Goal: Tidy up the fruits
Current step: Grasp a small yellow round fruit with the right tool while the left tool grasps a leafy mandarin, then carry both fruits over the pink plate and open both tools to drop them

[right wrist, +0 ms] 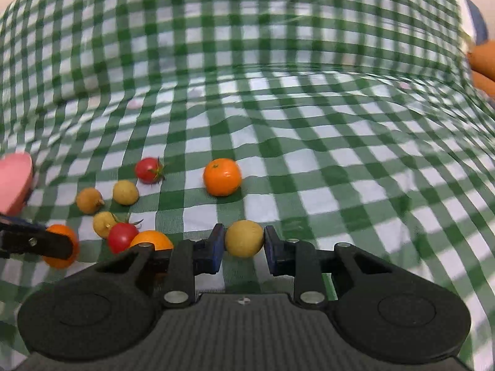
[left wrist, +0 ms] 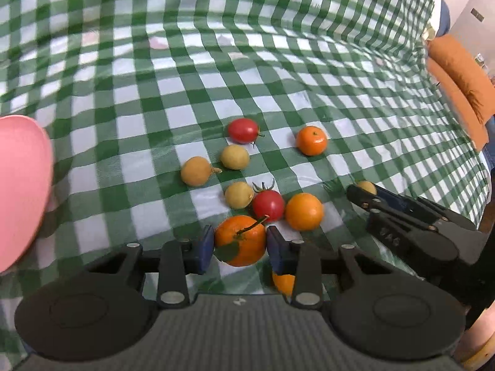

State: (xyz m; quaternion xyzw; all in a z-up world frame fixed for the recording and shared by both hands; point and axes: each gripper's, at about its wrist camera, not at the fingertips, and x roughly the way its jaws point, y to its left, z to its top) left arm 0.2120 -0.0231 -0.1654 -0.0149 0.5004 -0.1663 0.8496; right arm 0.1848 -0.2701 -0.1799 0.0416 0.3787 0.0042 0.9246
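1. In the left wrist view, the left gripper [left wrist: 239,249] was clamped on a mandarin with a stem and leaf [left wrist: 240,241], with one blue pad on each side of it.
2. The grip looked to be on the round sides only, so the mandarin could roll out if the hand tilted quickly.
3. A cherry tomato [left wrist: 268,204] and a second mandarin [left wrist: 304,211] lay just beside the held fruit, so I judged that lifting could push them and make them roll on the checked cloth [left wrist: 278,61].
4. The only container was a pink bowl [left wrist: 21,185] at the left edge. Its inside was not visible, so I cannot tell what was in it.
5. In the right wrist view, the right gripper [right wrist: 244,242] was closed on a small yellow-brown fruit, perhaps a longan [right wrist: 244,238].
6. This fruit was small and smooth, so too much squeeze could bruise it, and too little could let it drop.
7. The pink bowl [right wrist: 14,182] stood far to the left, beyond the left gripper [right wrist: 46,244], so the two hands could collide on the way.
8. The other fruits lay loose on the cloth, outside the bowl.
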